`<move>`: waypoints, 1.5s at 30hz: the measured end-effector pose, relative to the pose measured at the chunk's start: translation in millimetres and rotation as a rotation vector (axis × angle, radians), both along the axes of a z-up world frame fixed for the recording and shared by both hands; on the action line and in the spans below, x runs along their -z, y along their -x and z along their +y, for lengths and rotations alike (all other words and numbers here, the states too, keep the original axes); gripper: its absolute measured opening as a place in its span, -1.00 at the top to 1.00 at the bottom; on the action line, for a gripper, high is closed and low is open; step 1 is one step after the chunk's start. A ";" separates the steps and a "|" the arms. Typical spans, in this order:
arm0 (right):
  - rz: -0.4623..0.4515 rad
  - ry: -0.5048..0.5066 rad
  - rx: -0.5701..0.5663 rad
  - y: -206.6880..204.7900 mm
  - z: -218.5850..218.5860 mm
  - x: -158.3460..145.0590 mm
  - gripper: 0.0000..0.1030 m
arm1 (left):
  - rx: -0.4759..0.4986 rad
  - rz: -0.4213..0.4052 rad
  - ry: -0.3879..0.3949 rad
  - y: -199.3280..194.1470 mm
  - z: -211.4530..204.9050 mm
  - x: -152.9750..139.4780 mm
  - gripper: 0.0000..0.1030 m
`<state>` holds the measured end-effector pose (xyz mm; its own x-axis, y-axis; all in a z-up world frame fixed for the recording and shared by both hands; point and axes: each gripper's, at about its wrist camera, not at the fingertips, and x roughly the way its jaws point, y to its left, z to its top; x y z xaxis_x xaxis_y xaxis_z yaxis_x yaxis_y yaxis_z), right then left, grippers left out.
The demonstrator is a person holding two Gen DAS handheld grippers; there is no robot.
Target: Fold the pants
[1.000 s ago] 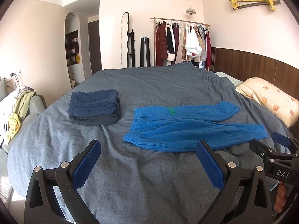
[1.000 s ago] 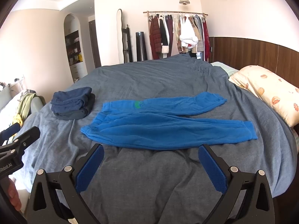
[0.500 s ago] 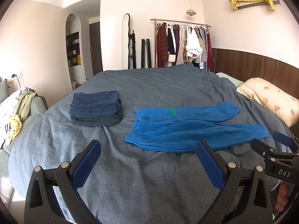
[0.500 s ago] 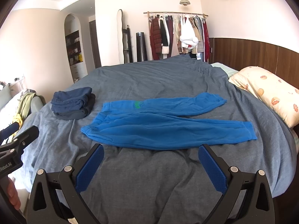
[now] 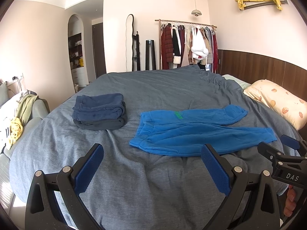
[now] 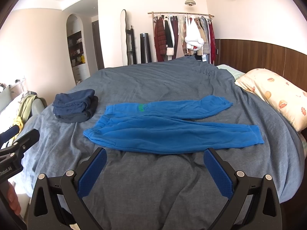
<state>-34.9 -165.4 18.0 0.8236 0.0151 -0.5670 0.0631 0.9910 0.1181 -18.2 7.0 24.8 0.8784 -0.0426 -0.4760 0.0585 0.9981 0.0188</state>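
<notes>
Bright blue pants (image 5: 193,130) (image 6: 168,128) lie flat on the grey bed cover, waistband to the left, both legs stretched to the right, the far leg angled away. My left gripper (image 5: 151,164) is open and empty, held above the near edge of the bed, short of the pants. My right gripper (image 6: 155,164) is open and empty too, just short of the near leg. Each gripper shows at the edge of the other's view: the right gripper (image 5: 284,159) and the left gripper (image 6: 17,143).
A stack of folded dark blue clothes (image 5: 99,111) (image 6: 75,105) sits left of the pants. A patterned pillow (image 5: 278,101) (image 6: 274,94) lies at the right by the wooden headboard. A clothes rack (image 5: 188,44) stands behind the bed. A chair with clothes (image 5: 17,118) is at left.
Both views have shifted only slightly; the pants appear a little higher and farther in frame. Both grippers stay open and nothing on the bed has moved.
</notes>
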 end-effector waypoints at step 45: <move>0.327 -0.131 0.014 -142.0 1.1 112.4 -0.98 | -0.041 0.217 -0.107 -161.4 14.3 101.0 -0.98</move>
